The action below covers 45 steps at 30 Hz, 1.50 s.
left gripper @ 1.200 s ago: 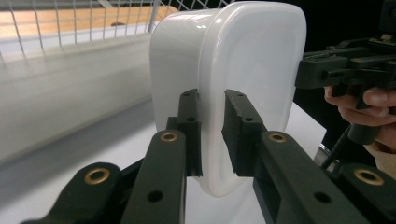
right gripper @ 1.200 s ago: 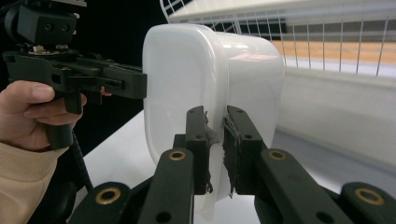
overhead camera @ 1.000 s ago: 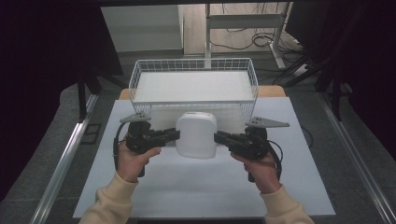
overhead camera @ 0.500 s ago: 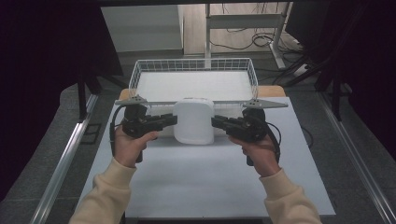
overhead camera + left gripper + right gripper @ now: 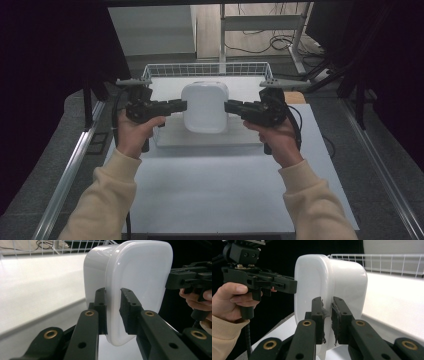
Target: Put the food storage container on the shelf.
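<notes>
A white rounded-square plastic container [image 5: 205, 107] hangs in the air over the front of the wire basket [image 5: 207, 65], with its broad face turned toward the person. My left gripper [image 5: 182, 105] is shut on its left rim and my right gripper [image 5: 227, 106] on its right rim. In the left gripper view the jaws [image 5: 113, 293] pinch the container's [image 5: 140, 277] thin edge, with the right gripper [image 5: 175, 277] beyond it. Seen from the right gripper view, the worn pads [image 5: 327, 302] clamp the container's [image 5: 329, 282] edge, and the left gripper [image 5: 293, 286] touches its far side.
The white-lined wire basket stands at the back of the white table [image 5: 215, 185]. Metal rails [image 5: 70, 170] run along both sides of the table. Cables lie on the floor behind the basket. Dark panels close in on the left and right.
Both hands have risen and moved away from the person, carrying the container from just above the table to over the basket's front. Both grips have held.
</notes>
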{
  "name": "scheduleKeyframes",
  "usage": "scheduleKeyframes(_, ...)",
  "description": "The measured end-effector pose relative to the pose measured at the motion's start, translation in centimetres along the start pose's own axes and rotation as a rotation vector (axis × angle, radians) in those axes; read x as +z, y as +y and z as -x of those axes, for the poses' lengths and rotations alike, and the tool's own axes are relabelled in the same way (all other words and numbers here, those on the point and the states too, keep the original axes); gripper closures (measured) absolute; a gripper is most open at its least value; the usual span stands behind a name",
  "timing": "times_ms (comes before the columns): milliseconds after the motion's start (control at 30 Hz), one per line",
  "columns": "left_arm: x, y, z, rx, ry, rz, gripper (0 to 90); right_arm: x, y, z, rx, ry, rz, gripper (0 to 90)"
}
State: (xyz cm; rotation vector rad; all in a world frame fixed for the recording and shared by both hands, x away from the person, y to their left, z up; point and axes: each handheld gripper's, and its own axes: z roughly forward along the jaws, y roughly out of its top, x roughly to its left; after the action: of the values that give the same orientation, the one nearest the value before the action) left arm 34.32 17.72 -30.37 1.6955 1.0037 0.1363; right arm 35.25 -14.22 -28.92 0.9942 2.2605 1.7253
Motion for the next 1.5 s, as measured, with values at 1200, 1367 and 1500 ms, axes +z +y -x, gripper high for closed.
scheduleKeyframes(1200,5.6,6.4,-8.3,-0.277,-0.020,-0.052,75.4,6.8,6.0,7.8,0.221,-0.064,-0.131,72.4)
scheduleKeyframes(1367,6.3,6.3,-9.0,-0.315,-0.041,-0.050,74.1,7.7,5.8,9.3,0.330,-0.069,-0.145,69.0)
scheduleKeyframes(1500,6.7,6.2,-9.3,-0.340,-0.034,-0.048,72.7,8.3,5.5,10.2,0.374,-0.057,-0.139,67.6)
